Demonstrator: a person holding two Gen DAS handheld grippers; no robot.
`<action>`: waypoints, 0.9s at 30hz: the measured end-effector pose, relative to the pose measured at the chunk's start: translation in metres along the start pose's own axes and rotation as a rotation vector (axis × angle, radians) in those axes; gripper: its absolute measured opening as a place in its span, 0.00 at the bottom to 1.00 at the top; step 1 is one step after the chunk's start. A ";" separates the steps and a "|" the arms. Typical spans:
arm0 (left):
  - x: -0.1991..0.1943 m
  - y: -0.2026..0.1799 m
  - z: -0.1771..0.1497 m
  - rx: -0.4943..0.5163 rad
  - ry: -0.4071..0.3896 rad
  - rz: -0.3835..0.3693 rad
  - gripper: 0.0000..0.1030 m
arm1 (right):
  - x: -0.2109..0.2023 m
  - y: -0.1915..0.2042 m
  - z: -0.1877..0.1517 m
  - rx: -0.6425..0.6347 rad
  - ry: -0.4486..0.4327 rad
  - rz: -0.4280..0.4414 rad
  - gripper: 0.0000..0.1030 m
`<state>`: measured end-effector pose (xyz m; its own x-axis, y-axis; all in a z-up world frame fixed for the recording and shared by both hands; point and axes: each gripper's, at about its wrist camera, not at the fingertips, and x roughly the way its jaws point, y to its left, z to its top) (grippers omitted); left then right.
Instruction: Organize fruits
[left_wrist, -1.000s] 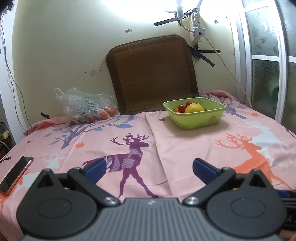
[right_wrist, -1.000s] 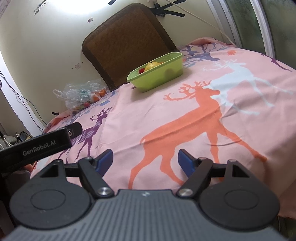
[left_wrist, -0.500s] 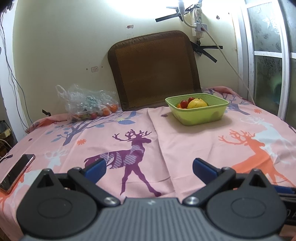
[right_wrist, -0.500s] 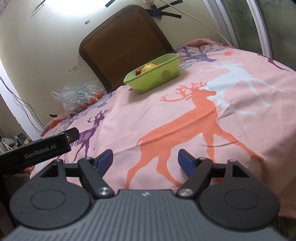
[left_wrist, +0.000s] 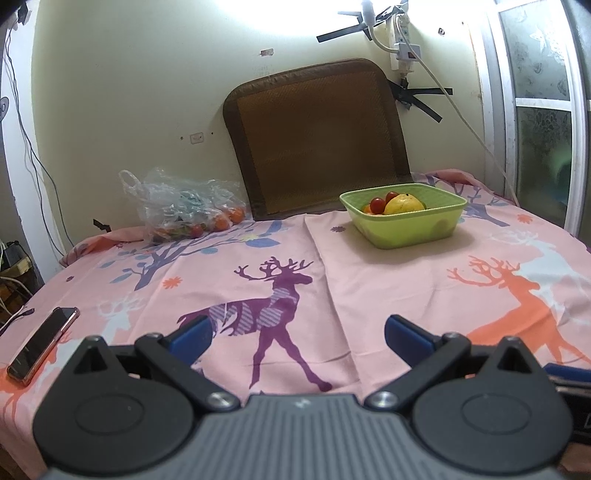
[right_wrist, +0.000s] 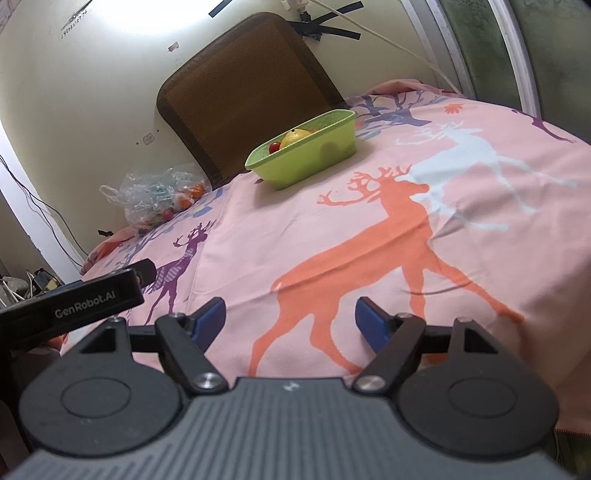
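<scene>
While both views sit slightly lower and nearer than a second ago: left gripper (left_wrist: 297, 332) and right gripper (right_wrist: 290, 319), jaws wide apart, empty. Green basket (left_wrist: 406, 229) of fruit stays mid-bedsheet (left_wrist: 369, 288); plastic fruit bag (left_wrist: 181, 206) unmoved by wall.

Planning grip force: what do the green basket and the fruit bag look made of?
Green basket: seemingly rigid plastic, matte, with a smooth moulded rim. Fruit bag: thin clear plastic film, crinkled and glossy, fruit showing through.
</scene>
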<state>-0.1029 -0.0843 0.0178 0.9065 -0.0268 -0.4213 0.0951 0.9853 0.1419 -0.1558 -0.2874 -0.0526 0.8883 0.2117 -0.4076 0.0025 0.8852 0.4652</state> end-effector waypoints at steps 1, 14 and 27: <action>0.000 0.000 0.000 0.000 0.000 0.000 1.00 | 0.000 0.000 0.000 0.000 -0.001 0.000 0.77; 0.001 0.000 0.000 0.003 0.003 0.015 1.00 | -0.004 0.001 0.001 -0.005 -0.020 -0.011 0.77; 0.001 0.001 0.002 -0.001 -0.002 0.031 1.00 | -0.004 0.001 0.001 -0.003 -0.018 -0.011 0.77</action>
<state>-0.1014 -0.0839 0.0194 0.9098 0.0033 -0.4151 0.0666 0.9859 0.1537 -0.1590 -0.2884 -0.0496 0.8965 0.1946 -0.3981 0.0106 0.8888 0.4582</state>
